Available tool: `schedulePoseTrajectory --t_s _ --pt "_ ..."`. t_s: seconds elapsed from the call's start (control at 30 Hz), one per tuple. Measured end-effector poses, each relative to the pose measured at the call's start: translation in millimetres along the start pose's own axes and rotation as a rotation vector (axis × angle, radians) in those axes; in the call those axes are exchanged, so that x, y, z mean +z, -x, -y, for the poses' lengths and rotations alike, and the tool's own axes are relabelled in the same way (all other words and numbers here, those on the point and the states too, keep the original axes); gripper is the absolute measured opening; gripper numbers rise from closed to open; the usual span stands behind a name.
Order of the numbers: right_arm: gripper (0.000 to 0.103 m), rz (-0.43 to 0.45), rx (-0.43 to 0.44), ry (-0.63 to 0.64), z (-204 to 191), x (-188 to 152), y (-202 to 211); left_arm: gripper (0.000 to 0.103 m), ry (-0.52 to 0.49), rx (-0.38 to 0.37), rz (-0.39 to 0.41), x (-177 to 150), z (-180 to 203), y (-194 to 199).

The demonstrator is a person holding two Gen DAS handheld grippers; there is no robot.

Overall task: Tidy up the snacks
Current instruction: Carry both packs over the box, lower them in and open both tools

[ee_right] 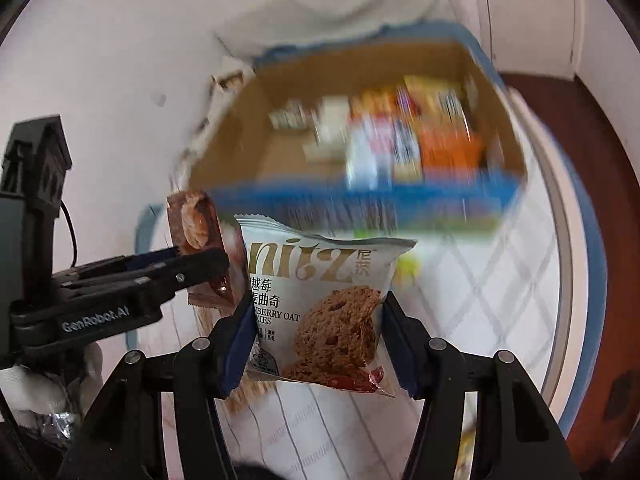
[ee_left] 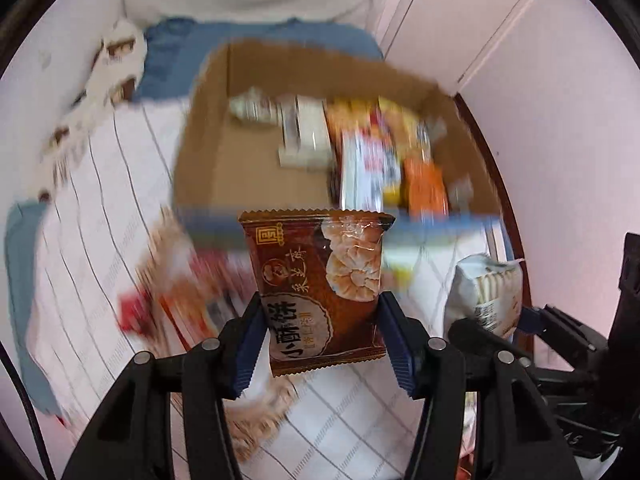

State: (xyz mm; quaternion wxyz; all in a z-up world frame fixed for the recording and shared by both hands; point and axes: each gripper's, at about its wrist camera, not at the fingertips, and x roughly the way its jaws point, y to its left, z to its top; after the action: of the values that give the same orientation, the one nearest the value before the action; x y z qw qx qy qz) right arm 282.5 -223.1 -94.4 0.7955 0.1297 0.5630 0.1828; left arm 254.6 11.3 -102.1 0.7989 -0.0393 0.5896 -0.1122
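My left gripper [ee_left: 320, 332] is shut on a brown pastry snack packet [ee_left: 320, 280], held upright above the bed; it also shows in the right wrist view [ee_right: 200, 240]. My right gripper [ee_right: 316, 332] is shut on a white cranberry oat cookie packet [ee_right: 320, 300], seen in the left wrist view [ee_left: 488, 296] at the right. Ahead lies an open cardboard box [ee_left: 208, 152] with several snack packs [ee_left: 376, 152] lined along its right side; the box also shows in the right wrist view [ee_right: 240, 136]. The background is motion-blurred.
The box sits on a white quilted cover [ee_left: 100, 208] with blue bedding [ee_left: 180, 48] behind it. Blurred loose snack packets [ee_left: 180, 280] lie on the cover left of my left gripper. A brown wooden edge [ee_right: 592, 200] and white doors [ee_left: 520, 40] stand at the right.
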Motion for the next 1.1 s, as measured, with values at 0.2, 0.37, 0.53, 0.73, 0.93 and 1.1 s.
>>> schedulePoseTrajectory --t_s 0.2,0.37,0.53,0.73,0.93,1.1 --pt "0.062 0.011 -0.021 0.02 -4.6 80.5 -38.3 0.053 -0.076 0.116 -0.053 87.0 -12.2 -21.1" --pt "0.062 -0.077 0.01 -0.017 -4.2 118.7 -91.9 0.053 -0.082 0.156 -0.246 130.8 -33.1 -77.0" --pt "0.062 -0.143 0.053 -0.076 -1.5 125.7 -126.8 0.053 -0.095 0.188 -0.36 142.2 -42.2 -109.9" --pt "0.078 -0.251 0.054 -0.179 13.7 121.3 -164.6 0.053 -0.074 0.214 -0.453 141.8 -51.0 -133.2" --pt "0.101 -0.287 0.059 -0.212 31.8 116.9 -172.3 0.064 -0.029 0.174 -0.463 137.7 -53.9 -137.4" --pt "0.101 -0.265 0.009 -0.188 34.6 112.4 -155.4 0.065 -0.026 0.181 -0.447 130.5 -47.5 -130.2"
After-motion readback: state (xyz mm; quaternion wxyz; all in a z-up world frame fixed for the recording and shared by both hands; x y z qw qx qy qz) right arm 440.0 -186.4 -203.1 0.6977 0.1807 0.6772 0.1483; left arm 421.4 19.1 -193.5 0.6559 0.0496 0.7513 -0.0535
